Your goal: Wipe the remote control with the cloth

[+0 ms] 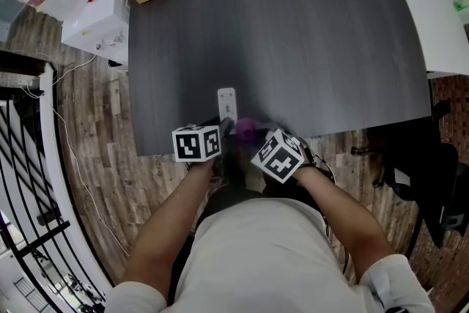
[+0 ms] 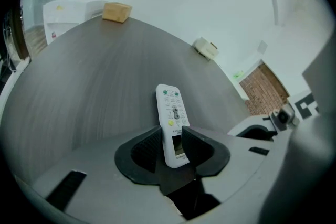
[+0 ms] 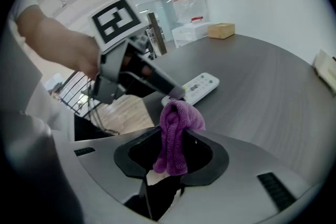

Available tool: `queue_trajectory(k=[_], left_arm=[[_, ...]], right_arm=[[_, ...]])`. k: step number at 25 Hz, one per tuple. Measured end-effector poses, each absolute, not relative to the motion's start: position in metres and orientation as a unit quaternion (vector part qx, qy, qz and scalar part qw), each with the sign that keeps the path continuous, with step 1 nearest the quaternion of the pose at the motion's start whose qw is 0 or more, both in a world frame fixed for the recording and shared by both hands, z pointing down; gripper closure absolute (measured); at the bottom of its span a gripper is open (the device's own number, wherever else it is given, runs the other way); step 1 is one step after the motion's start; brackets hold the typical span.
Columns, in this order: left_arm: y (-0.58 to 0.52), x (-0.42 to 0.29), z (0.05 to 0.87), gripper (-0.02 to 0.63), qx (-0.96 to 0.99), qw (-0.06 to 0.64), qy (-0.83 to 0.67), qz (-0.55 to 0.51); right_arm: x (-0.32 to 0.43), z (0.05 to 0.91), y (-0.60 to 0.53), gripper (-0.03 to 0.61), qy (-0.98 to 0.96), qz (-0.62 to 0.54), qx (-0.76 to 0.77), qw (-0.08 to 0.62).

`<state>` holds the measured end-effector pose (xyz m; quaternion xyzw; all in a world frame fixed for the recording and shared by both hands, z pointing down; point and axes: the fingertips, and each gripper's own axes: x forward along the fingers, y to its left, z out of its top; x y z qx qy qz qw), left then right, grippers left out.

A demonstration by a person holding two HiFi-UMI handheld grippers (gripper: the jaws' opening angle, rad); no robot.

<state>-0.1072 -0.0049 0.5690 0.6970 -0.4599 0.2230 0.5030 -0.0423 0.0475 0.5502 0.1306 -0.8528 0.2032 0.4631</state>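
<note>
Marker cubes [image 1: 197, 143] are covering both grips overhead. Left tongs [image 2: 172, 132] are clamping the white plastic remote control [image 2: 169, 105]; right tongs [image 3: 173, 134] are pinching the purple cloth [image 3: 181, 115].

Head view: remote control [image 1: 227, 103] near end hidden behind left tongs [image 1: 224, 128]; cloth [image 1: 246, 130] blurred, mostly covered.

Purple cloth [image 3: 178, 119] in the closed jaws of the right hand-held gripper [image 3: 172, 139], near a white remote [image 3: 203, 84] on a dark desk [image 3: 262, 92]
</note>
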Motion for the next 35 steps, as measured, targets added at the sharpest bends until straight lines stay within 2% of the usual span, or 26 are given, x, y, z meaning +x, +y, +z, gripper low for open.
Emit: queue_trajectory(k=[3,6,10,14,21,24,26,31,35], left_arm=[[-0.007,-0.104,0.566,0.489,0.713,0.494,-0.442,0.227],[-0.008,-0.103,0.558,0.489,0.740,0.478,-0.414,0.228],[-0.011,-0.112,0.542,0.486,0.790,0.409,-0.380,0.254],[-0.016,-0.125,0.528,0.443,0.838,0.279,-0.322,0.340],[-0.018,-0.119,0.533,0.331,0.827,-0.090,-0.072,0.550],[-0.012,-0.113,0.544,0.296,0.763,-0.239,0.073,0.596],[-0.007,-0.107,0.553,0.284,0.716,-0.313,0.161,0.603],[0.000,-0.089,0.574,0.279,0.631,-0.403,0.303,0.589],[0.007,-0.084,0.586,0.281,0.597,-0.401,0.355,0.598]], right_arm=[[-0.039,0.544,0.079,0.454,-0.862,0.194,0.076,0.462],[-0.036,0.538,0.081,0.454,-0.871,0.211,0.085,0.436],[-0.021,0.536,0.065,0.454,-0.867,0.236,0.119,0.422],[-0.012,0.534,0.049,0.454,-0.870,0.236,0.140,0.410],[0.006,0.527,0.030,0.454,-0.867,0.236,0.186,0.398],[0.015,0.524,0.027,0.454,-0.864,0.240,0.201,0.393],[0.021,0.524,0.026,0.454,-0.862,0.245,0.212,0.390],[0.028,0.526,0.028,0.454,-0.856,0.259,0.232,0.383],[0.033,0.528,0.029,0.453,-0.852,0.268,0.244,0.377]])
